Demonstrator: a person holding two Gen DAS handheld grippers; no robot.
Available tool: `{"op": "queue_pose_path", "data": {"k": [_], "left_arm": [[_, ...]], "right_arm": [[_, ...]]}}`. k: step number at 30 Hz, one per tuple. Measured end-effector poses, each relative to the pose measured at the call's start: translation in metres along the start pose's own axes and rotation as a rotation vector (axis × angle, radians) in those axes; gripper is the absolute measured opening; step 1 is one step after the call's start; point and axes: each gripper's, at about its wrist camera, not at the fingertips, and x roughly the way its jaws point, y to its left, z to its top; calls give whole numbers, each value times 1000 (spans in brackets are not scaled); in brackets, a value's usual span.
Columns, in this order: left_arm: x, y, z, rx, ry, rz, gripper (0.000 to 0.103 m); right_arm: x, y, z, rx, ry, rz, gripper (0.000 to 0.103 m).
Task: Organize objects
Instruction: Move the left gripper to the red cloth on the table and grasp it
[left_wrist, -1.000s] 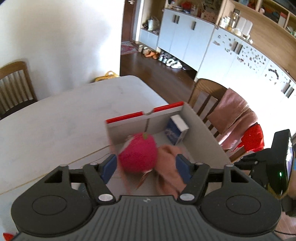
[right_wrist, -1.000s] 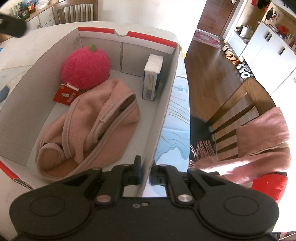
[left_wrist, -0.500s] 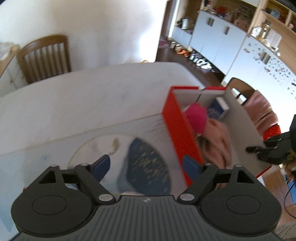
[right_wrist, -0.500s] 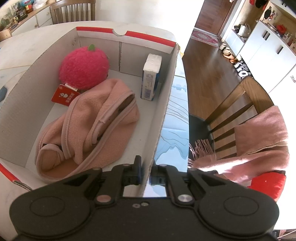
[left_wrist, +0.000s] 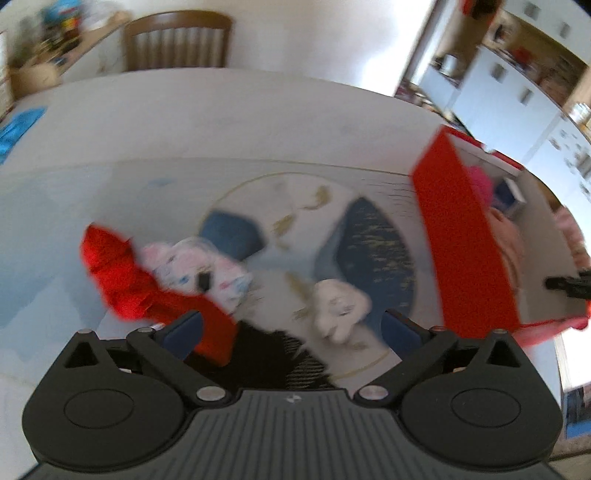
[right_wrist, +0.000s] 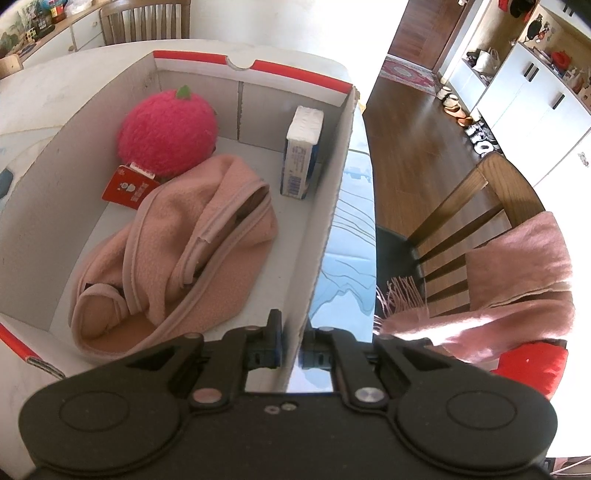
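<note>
Left gripper (left_wrist: 291, 326) jaws opening wide, empty, over blurry clothes (left_wrist: 155, 280); right gripper (right_wrist: 291, 349) clamped on box (right_wrist: 325, 236) wall, lower centre.

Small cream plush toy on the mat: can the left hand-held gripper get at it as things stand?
Probably yes. The left hand-held gripper is opening wide, nothing between its fingers, and the small cream plush toy lies just ahead of them in the open. The crumpled red cloth sits off to the side.

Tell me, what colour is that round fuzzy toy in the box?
The plush toy is bright pink with a small green leaf on top, clearest in the right wrist view.
</note>
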Motion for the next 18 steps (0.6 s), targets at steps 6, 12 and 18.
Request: {"op": "queue_pose_path", "data": {"k": [6,12,18], "left_arm": [[2,36,-2,-103,-12,75,103],[11,73,19,-178,-15,138,103],[42,102,28,-246,41,205,103]], "right_arm": [[1,0,0,-7,2,-1,7],[1,0,1,-13,6,-2,8],[2,1,1,-14,9,-7,8]]}}
